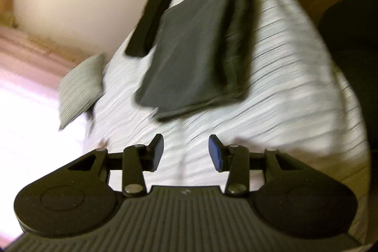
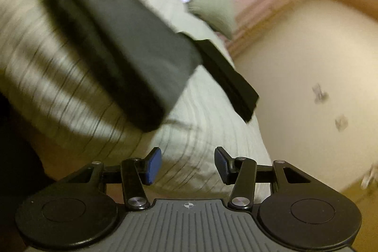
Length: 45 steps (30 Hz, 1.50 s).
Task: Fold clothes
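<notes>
I am seeing the folded dark grey fabric garment (image 1: 196, 44) (image 2: 122, 39) lying flat on the white ribbed bedspread (image 1: 283, 77) (image 2: 208, 124). A folded black cloth (image 1: 154, 15) (image 2: 228, 77) is lying just beside the grey garment, touching its far edge, and a pale green square cushion (image 1: 80, 89) (image 2: 210, 1) is sitting beyond it. My left gripper (image 1: 186, 152) is hanging wide apart and empty, short of the garment. My right gripper (image 2: 188, 165) is likewise spread and holding nothing. Both views are blurring.
</notes>
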Motion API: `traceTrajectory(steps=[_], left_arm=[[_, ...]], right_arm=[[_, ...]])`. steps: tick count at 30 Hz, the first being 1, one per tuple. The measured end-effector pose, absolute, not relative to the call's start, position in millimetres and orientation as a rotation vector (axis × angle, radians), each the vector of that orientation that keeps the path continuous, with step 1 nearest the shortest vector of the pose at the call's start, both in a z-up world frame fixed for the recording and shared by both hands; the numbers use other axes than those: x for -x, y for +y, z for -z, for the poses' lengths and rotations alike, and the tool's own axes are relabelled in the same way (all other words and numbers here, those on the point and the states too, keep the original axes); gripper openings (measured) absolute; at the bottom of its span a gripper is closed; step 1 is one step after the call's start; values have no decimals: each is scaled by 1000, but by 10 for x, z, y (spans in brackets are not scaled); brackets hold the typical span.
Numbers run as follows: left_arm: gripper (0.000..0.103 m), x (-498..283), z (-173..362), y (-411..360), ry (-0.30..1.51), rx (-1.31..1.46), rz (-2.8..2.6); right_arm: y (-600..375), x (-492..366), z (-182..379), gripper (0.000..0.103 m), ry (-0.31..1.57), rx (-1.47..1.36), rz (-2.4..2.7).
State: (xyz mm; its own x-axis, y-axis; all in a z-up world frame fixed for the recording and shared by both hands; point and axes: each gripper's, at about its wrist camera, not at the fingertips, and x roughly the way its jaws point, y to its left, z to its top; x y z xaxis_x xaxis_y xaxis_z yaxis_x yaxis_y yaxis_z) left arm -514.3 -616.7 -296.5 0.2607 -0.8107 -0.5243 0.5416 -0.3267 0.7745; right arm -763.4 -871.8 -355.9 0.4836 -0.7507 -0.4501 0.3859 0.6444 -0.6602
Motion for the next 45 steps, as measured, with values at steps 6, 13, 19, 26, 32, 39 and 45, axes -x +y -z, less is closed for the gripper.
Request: traceTrajectory(steps=[6,13,19,26,32,39,45], left_arm=[[37,4917,2681,-6631,-107,-1071,1445],[14,4648,2602,-7434,138,-814,1557],[13,4400,2967,-7571,307,-849,1532],[12,4293,2969,-7518,362,-786,1533],[13,4270,2979,-7556,369,-782,1540],[13,4290,2945,-7579,361,-790,1520],[14,4337,2704,-7406,365,-738,1517]], right_arm=[[-8728,7335,3066,49,652,271,602],[-8880,6673,3055,48,663,142,452],[-9202,6573,3175,48,735,4,428],[-9786,6234,2847,48,665,-60,458],[-10637,5668,3063,48,760,-289,453],[-10755,5556,3107,48,751,-222,502],[-10093,6183,2678,48,633,-195,444]])
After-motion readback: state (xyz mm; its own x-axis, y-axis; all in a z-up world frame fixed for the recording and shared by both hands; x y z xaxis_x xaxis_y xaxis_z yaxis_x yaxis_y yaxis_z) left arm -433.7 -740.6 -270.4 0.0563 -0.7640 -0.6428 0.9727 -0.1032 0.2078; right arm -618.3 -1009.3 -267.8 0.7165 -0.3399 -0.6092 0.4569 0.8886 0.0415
